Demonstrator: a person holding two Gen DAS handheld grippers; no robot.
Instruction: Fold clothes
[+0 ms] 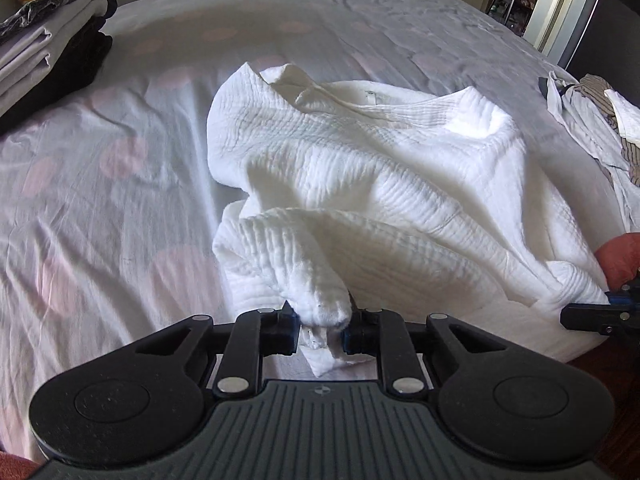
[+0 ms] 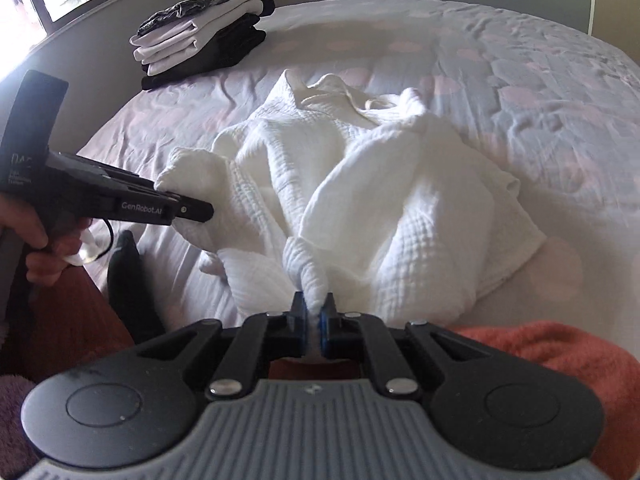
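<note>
1. A white garment [image 1: 360, 168] of crinkled cloth lies rumpled on the bed [image 1: 100, 200], near its front edge, its collar end towards the far side.
2. The left tool [image 1: 320, 330] is clenched on a bunched corner of the garment at the near edge; a scrap of the cloth hangs out below the pads.
3. The right tool [image 2: 316, 320] is clenched tight on another gathered fold of the garment [image 2: 360, 184], with the cloth twisted into a thick roll just above its tips.
4. Both gripped folds are raised a little off the sheet, and the cloth between them sags in loose ridges.
5. In the right wrist view the left tool [image 2: 192, 208] reaches in from the left, a hand [image 2: 36, 236] around its handle.
6. In the left wrist view the tip of the right tool [image 1: 600, 314] shows at the right edge, touching the garment's hem.
7. A stack [image 2: 204, 28] of folded clothes, pale on top and dark below, sits on the far left corner of the bed, well apart from the garment.
8. A heap [image 1: 592, 120] of unfolded clothes lies at the right side of the bed.
9. The sheet is pale lilac with pink spots and is creased.
10. An orange-red sleeve [image 2: 560, 360] shows beside the right tool.
</note>
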